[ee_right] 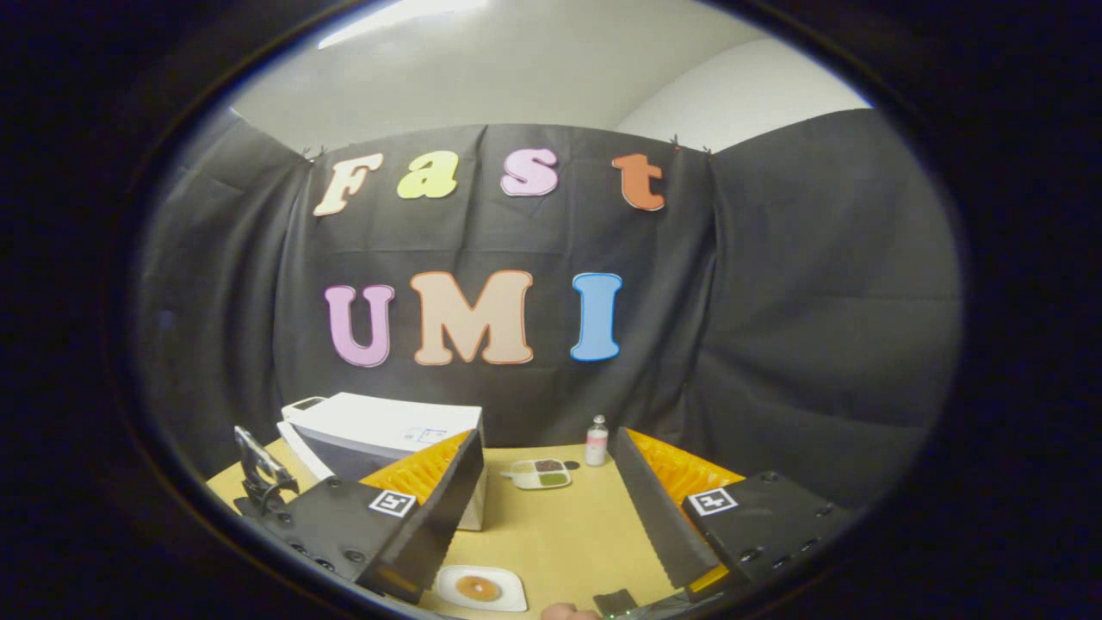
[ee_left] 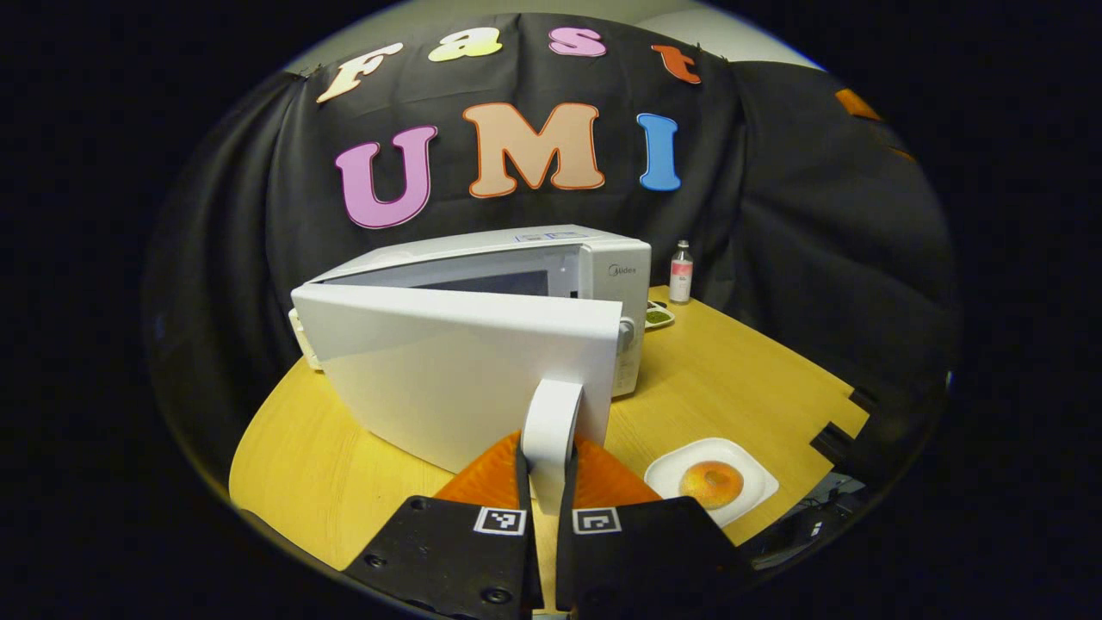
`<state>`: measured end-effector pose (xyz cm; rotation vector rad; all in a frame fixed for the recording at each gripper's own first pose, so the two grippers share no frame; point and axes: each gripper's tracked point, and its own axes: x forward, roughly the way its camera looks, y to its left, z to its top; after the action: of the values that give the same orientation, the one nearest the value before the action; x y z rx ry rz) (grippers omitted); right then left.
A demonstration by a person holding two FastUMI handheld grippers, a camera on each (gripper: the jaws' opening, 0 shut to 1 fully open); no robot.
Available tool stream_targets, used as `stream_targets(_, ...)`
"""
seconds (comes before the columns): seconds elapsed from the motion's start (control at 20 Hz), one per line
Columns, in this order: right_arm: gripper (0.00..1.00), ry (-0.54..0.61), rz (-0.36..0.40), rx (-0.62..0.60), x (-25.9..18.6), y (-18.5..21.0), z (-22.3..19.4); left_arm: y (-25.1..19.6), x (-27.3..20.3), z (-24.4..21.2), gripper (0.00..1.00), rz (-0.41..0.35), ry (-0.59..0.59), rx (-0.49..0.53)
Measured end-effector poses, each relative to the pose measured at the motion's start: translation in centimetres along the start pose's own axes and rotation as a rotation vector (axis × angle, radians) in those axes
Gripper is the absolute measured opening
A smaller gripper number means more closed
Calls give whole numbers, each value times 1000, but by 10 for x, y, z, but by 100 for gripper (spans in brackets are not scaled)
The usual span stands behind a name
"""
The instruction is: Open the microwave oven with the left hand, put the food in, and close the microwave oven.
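So the microwave (ee_left: 594,284) sits toward the back left of our wooden table (ee_left: 732,379), and its door (ee_left: 465,379) is swung partway open. Our left gripper (ee_left: 547,478) is clamped tight on the door handle (ee_left: 551,430). The food, a donut (ee_left: 711,482), sits on a white plate (ee_left: 749,469) near the table's front edge. Our right gripper (ee_right: 547,499) hovers above it, spread wide and holding nothing. Further back, beside the microwave, there's a small bottle (ee_left: 681,271) and a little sauce dish (ee_left: 659,316).

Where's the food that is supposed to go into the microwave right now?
The donut sits on a white square plate on the wooden table, in front of the microwave and right of its half-open door in the left gripper view.
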<state>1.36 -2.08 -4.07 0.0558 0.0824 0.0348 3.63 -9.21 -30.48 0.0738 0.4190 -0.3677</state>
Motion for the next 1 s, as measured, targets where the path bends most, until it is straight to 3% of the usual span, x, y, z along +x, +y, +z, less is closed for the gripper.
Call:
stream_targets(0.55, 97, 4, 47, -53, -3, 37, -8, 78, -87, -41, 7, 118, 32, -10)
stream_targets(0.85, 97, -6, 83, -118, -11, 63, -20, 144, -121, -59, 6, 248, 48, -34)
stream_targets(1.0, 97, 0, 102, -126, -12, 79, -24, 159, -129, -62, 6, 248, 41, -62)
